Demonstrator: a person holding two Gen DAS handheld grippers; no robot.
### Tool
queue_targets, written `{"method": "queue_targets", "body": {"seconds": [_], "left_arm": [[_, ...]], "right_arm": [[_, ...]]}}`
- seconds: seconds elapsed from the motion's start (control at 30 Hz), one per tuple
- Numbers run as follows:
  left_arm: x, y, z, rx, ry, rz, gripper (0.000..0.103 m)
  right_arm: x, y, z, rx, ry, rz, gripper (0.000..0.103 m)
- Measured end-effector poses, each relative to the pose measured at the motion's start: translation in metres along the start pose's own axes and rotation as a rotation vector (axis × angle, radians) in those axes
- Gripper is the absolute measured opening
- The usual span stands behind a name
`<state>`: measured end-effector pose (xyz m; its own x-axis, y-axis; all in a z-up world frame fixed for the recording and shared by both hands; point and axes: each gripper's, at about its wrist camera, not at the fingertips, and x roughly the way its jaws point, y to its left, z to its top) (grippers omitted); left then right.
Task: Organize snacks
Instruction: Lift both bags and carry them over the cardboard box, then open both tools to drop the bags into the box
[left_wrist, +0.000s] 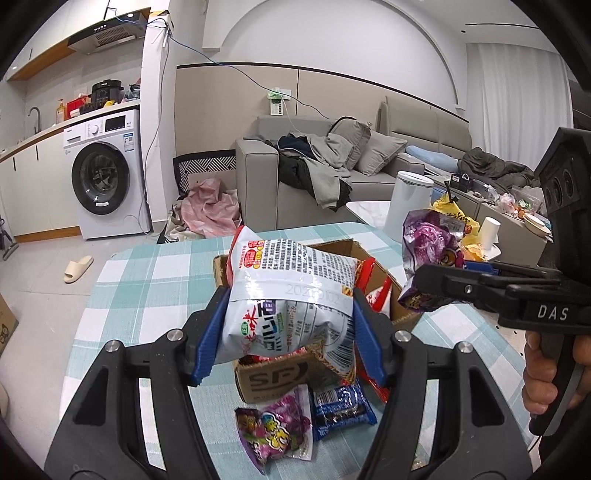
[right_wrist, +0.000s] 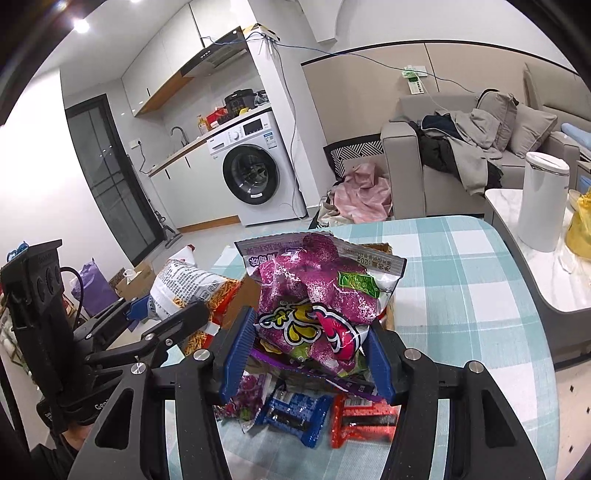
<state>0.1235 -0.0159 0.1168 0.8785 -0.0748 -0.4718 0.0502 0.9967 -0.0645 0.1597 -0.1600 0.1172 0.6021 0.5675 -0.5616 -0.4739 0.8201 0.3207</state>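
Left claw (left_wrist: 290, 332) grips white bag (left_wrist: 288, 295) above box (left_wrist: 273, 376).

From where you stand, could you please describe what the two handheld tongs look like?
Both tongs, left and right, have matte black frames with silver bolts and ribbed blue pads. The right one's handle bears white "DAS" lettering and a black boxy housing on top.

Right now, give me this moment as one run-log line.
left gripper: shut on white snack bag | right gripper: shut on purple snack bag | both above cardboard box | table: loose packets
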Motion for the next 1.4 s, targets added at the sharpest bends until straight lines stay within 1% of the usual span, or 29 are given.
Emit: {"method": "queue_targets", "body": {"seconds": [0.2, 0.5, 0.83, 1.2, 1.4], "left_arm": [[0.015, 0.006, 0.011, -0.006, 0.004, 0.009, 0.061], [0.054, 0.017, 0.017, -0.015, 0.032, 0.020, 0.061], [0.102, 0.025, 0.010, -0.025, 0.089, 0.032, 0.061], [0.143, 0.037, -0.004, -0.040, 0.144, 0.042, 0.061], [0.149, 0.040, -0.008, -0.024, 0.152, 0.039, 0.062]], "right_arm": [[0.016, 0.000, 0.010, -0.003, 0.015, -0.008, 0.057], [0.041, -0.007, 0.020, 0.010, 0.050, -0.033, 0.057], [0.065, -0.021, 0.020, 0.029, 0.093, -0.060, 0.057], [0.090, -0.030, 0.020, 0.025, 0.129, -0.076, 0.057], [0.100, -0.029, 0.022, 0.020, 0.132, -0.075, 0.058]]}}
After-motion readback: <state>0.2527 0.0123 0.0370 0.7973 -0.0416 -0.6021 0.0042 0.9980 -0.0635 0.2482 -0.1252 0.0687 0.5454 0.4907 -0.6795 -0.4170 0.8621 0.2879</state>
